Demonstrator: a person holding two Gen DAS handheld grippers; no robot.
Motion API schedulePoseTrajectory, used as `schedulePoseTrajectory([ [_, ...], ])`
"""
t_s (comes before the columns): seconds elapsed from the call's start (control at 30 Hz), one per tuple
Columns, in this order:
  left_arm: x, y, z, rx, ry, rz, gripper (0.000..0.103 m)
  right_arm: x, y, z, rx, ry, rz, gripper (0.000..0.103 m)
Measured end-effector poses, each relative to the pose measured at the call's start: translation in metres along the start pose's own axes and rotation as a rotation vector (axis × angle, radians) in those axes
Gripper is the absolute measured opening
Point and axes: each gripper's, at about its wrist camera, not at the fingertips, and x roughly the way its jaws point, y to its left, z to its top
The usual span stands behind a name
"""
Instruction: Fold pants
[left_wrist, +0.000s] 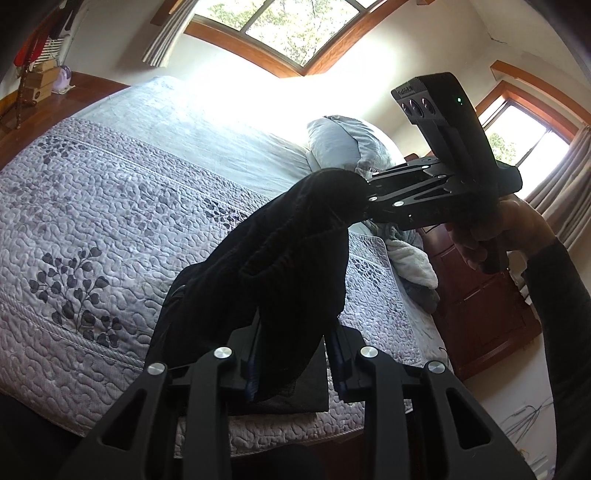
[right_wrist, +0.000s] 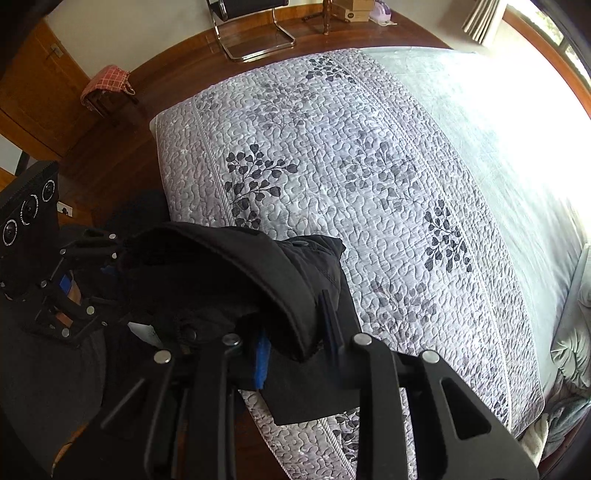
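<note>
you are carrying the black pants (left_wrist: 295, 236) above the quilted bed (left_wrist: 110, 206), each hand-held gripper pinching waistband cloth, left (left_wrist: 293, 363) at six o'clock, right (right_wrist: 295, 350) likewise, and next you should be spreading them flat.
</note>
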Motion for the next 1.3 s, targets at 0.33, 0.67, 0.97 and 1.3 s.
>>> schedulePoseTrajectory([
  [0.33,0.028,-0.023,-0.004,0.04,0.045,-0.025,0.03,0.003,-0.021,-0.027,0.035,0.013,-0.017,0.022],
  [0.67,0.055,-0.039,-0.012,0.065,0.089,-0.045,0.029,0.007,-0.039,-0.053,0.059,0.017,-0.02,0.021],
  [0.97,0.073,-0.053,-0.022,0.086,0.123,-0.053,0.029,0.01,-0.047,-0.074,0.075,0.017,-0.028,0.02],
  [1.3,0.09,-0.068,-0.035,0.105,0.169,-0.065,0.029,0.017,-0.052,-0.097,0.071,0.025,-0.049,0.019],
])
